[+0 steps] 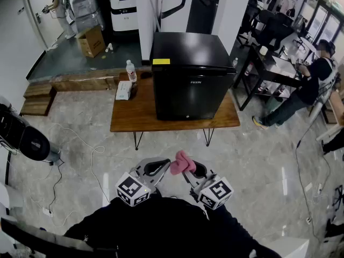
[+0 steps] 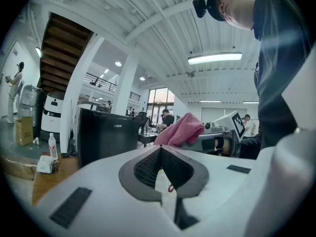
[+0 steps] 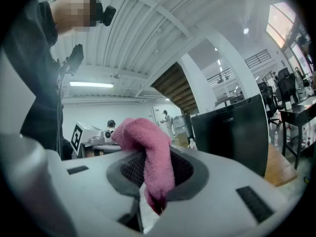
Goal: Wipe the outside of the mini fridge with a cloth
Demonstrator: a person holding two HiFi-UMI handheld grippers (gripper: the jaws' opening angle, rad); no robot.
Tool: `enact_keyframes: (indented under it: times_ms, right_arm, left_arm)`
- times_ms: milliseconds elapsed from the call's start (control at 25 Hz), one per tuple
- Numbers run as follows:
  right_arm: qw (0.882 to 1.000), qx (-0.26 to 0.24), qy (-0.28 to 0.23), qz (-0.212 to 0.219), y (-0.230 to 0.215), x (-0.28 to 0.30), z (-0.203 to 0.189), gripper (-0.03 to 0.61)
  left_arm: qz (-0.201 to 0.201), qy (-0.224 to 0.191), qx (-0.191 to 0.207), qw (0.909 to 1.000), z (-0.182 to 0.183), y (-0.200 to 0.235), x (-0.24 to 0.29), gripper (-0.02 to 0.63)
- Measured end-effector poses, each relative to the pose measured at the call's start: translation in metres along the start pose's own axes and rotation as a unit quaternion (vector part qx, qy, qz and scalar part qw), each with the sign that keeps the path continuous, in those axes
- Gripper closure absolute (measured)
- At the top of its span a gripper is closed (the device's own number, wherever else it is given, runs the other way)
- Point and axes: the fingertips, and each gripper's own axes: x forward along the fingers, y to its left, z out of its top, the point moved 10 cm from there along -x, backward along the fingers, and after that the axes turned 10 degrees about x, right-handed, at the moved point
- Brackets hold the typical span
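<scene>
Head view has the right gripper (image 1: 189, 169) at bottom centre pinched tight on a pink cloth (image 1: 181, 162). The left gripper (image 1: 155, 168) is right beside it, jaws closed together on nothing. The black mini fridge (image 1: 191, 79) sits upper centre on a low wooden table (image 1: 134, 118), well apart from both. So I'd step in closer, then press the loose bunched end flat against the top or front. Watch the bottle (image 1: 130, 70) and tissue pack (image 1: 123, 90) just left of the fridge, plus the white cable (image 1: 80, 144) on the floor at left.

Both closed: left gripper (image 1: 159, 167), right gripper (image 1: 192, 170)
</scene>
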Motion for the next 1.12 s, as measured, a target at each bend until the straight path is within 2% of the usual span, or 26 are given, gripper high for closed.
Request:
enact_keyframes:
  times_ms: [560, 800, 1120]
  right_arm:
    - [1.000, -0.006, -0.002, -0.021, 0.010, -0.008, -0.009, 0.505]
    - [1.000, -0.016, 0.001, -0.020, 0.010, -0.007, -0.003, 0.505]
    - [0.999, -0.026, 0.007, -0.022, -0.015, 0.025, 0.004, 0.499]
  left_arm:
    - [0.006, -0.004, -0.002, 1.0000, -0.007, -0.008, -0.018, 0.607]
    - [0.016, -0.006, 0.002, 0.9999, 0.002, -0.002, -0.017, 0.607]
    - [0.034, -0.003, 0.003, 0.9994, 0.000, 0.037, -0.008, 0.607]
